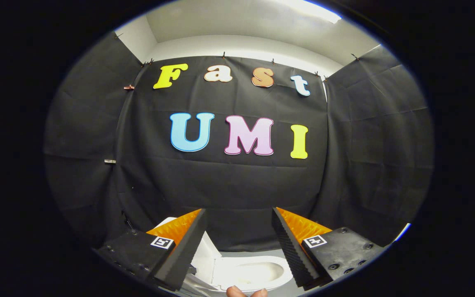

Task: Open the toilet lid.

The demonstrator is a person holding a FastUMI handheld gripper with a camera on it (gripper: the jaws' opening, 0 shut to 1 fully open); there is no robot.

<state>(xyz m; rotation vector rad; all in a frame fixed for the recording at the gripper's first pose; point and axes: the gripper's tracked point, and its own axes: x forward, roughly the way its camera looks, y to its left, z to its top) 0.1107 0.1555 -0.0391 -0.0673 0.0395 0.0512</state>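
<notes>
We find the gripper [239,222] at the bottom centre of the frame, its two fingers spread wide apart with a clear gap between them. Nothing sits between the fingers and neither touches anything. Each finger carries a small square marker [162,242] on its upper face, near where it joins the dark body.

The toilet [245,272] lies low in the frame, beneath and between the fingers. We see a white bowl-shaped hollow and a white rim around it. A white upright panel [204,253] stands at the left side of the bowl, partly hidden behind the left finger; it appears to be the toilet lid standing raised, though the finger covers much of it and we cannot confirm this with certainty. A white part also shows behind the left finger, higher up.

At the very bottom edge, just below the bowl, we note two fingertips of a person's hand [246,292].

Black cloth [229,185] covers the booth's wall across the middle of the frame and folds round on both sides. Above it, in the upper part of the frame, a white wall and ceiling [237,24] show, with a bright light at upper right.
</notes>
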